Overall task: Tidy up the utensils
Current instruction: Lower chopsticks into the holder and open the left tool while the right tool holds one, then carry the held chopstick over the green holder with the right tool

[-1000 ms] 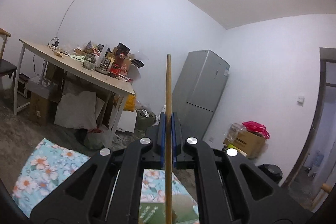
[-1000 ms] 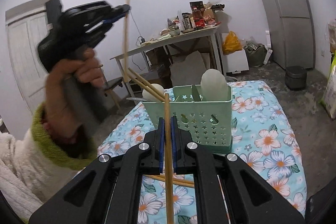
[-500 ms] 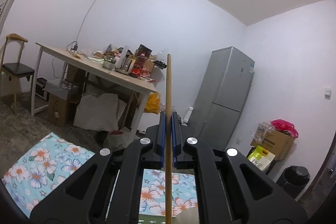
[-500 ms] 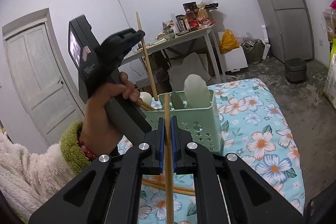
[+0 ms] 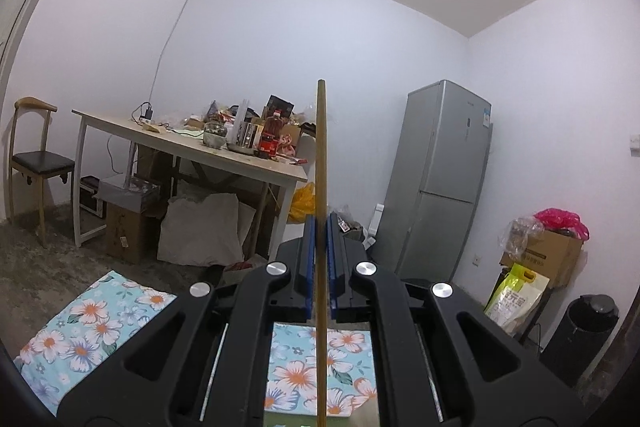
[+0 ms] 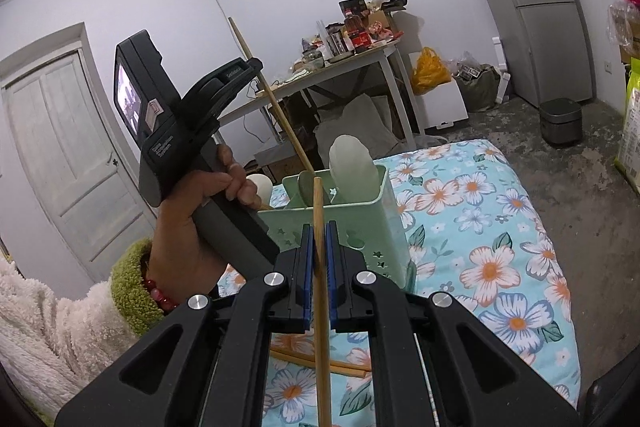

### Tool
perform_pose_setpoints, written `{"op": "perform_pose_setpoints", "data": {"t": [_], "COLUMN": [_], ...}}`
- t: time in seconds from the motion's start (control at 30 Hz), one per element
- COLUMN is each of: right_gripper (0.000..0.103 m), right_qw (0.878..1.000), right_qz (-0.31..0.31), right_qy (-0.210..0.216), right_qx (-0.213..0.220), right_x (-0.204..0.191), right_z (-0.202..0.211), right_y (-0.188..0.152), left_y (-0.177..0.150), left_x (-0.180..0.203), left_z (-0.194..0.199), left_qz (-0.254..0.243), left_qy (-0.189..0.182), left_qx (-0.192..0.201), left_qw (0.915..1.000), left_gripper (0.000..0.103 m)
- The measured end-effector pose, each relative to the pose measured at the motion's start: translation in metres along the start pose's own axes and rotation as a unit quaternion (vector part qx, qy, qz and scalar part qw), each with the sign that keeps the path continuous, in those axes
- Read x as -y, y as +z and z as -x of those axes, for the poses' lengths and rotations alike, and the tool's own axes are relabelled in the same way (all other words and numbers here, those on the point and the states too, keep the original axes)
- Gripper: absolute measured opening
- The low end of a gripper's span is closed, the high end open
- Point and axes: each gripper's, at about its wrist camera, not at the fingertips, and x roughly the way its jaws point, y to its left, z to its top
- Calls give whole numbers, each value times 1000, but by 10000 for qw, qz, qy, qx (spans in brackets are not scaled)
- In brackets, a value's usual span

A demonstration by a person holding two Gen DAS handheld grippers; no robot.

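In the right wrist view, a light green utensil basket [image 6: 394, 211] stands on the floral cloth with pale spoons [image 6: 352, 163] in it. My right gripper [image 6: 318, 231] is shut on an upright wooden chopstick [image 6: 318, 203] just in front of the basket. A hand [image 6: 192, 219] holds my left gripper [image 6: 254, 65] to the left above the basket. It is shut on a slanted chopstick [image 6: 273, 99] whose lower end dips behind the basket's rim. In the left wrist view, the left gripper [image 5: 320, 227] clamps that chopstick [image 5: 320, 147]. Two more chopsticks [image 6: 320, 361] lie on the cloth.
The floral cloth [image 6: 480, 227] covers a low surface. Behind it are a cluttered table [image 5: 224, 155], a grey fridge [image 5: 440, 179], a chair [image 5: 36, 155], boxes and bags [image 5: 556, 251], a dark bin [image 6: 560, 121] and a white door [image 6: 60, 155].
The left gripper has come down and closer to the basket, and its chopstick has tilted so the lower end reaches the basket. The right gripper has shifted a little, still holding its chopstick.
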Motion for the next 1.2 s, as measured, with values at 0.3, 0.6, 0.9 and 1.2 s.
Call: {"op": "perform_pose_setpoints", "data": {"t": [0.3,0.6,0.9,1.2], "right_gripper": [6,6,6,6], "right_qw": [10000,9999,9999,9998], "right_qz": [-4,66,99,48], "right_qy": [-56,-64,-35,156], "right_qx": [47,64,84,142], "right_x": [0,-10,-22,-32], "right_z": [6,10,14,18], "right_y": [1,0,-5,-8], "left_y": [2,21,41,14], "left_x": [-4,-6,-16,-45], "left_z": [6,27,80,126], "left_qz": [-99,-85,-645,-1365], "left_qy": [-37,-144,-613,-538], "left_qx": [-160,-102,-474,-1285], "left_qw": [9998,9998,9949,9808], "left_gripper": [22,45,70,79]}}
